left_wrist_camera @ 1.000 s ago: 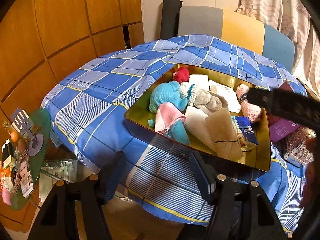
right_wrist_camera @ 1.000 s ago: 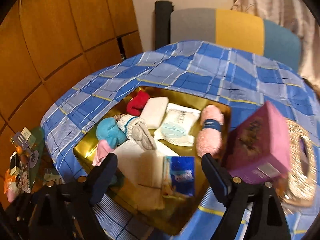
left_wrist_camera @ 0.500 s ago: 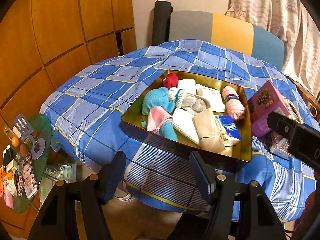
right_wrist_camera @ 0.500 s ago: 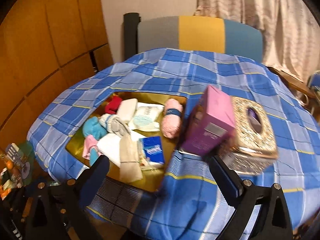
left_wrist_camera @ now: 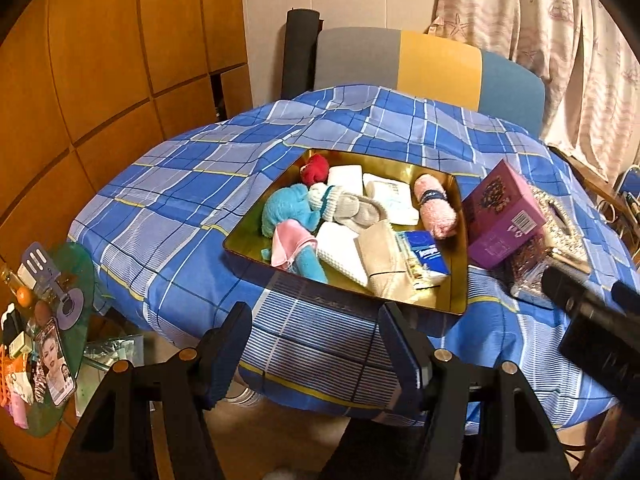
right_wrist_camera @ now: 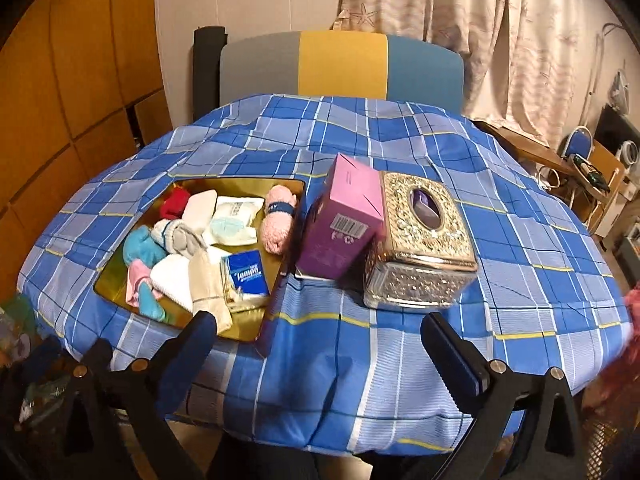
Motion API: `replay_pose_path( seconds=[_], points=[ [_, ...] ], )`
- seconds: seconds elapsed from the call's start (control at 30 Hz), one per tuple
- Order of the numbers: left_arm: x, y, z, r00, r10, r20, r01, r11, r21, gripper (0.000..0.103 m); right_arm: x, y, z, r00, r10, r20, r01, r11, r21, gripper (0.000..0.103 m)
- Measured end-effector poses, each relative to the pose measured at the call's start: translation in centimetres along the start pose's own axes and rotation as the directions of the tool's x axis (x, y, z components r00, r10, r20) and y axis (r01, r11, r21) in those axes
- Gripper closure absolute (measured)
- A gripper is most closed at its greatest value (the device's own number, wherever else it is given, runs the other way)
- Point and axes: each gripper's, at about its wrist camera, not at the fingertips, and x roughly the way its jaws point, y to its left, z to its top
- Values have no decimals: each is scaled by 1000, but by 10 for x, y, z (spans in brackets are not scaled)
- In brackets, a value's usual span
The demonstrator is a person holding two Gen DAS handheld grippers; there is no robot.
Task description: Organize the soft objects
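Observation:
A gold tray [left_wrist_camera: 250, 246] on the blue checked tablecloth [left_wrist_camera: 180, 200] holds several soft things. Among them are a turquoise plush [left_wrist_camera: 284, 210], a red sock [left_wrist_camera: 314, 170], a rolled pink towel [left_wrist_camera: 434, 210], white cloths, a beige cloth [left_wrist_camera: 386, 256] and a blue tissue pack [left_wrist_camera: 426, 254]. My left gripper [left_wrist_camera: 314, 344] hovers open and empty in front of the table edge, short of the tray. My right gripper [right_wrist_camera: 320, 348] also hangs off the near edge, right of the tray [right_wrist_camera: 276, 270]. Its jaws are opening wide with nothing between them.
A purple box [right_wrist_camera: 340, 232] leans against an ornate silver tissue box [right_wrist_camera: 420, 240] just right of the tray. A grey, yellow and blue chair back [right_wrist_camera: 340, 64] stands behind the table. A small green side table [left_wrist_camera: 68, 308] with clutter sits low on the left.
Both grippers have drawn back and risen from the tray. The right one swung to the right, bringing the purple and silver boxes into view, and its jaws spread wider.

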Motion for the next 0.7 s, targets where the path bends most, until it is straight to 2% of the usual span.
replay_pose_path(
  seconds=[0.2, 0.33, 0.7],
  points=[
    [-9, 0, 3, 1000, -6, 14, 6, 1000, -4, 36, -6, -7, -14, 1000, -22, 8, 22, 1000, 10, 0],
    [-12, -1, 4, 1000, -23, 8, 23, 1000, -5, 36, -6, -8, -17, 998, -66, 10, 66, 998, 9, 0],
    [-15, -3, 3, 1000, -18, 5, 18, 1000, 3, 36, -8, -13, -16, 998, -58, 9, 58, 998, 39, 0]
  ],
)
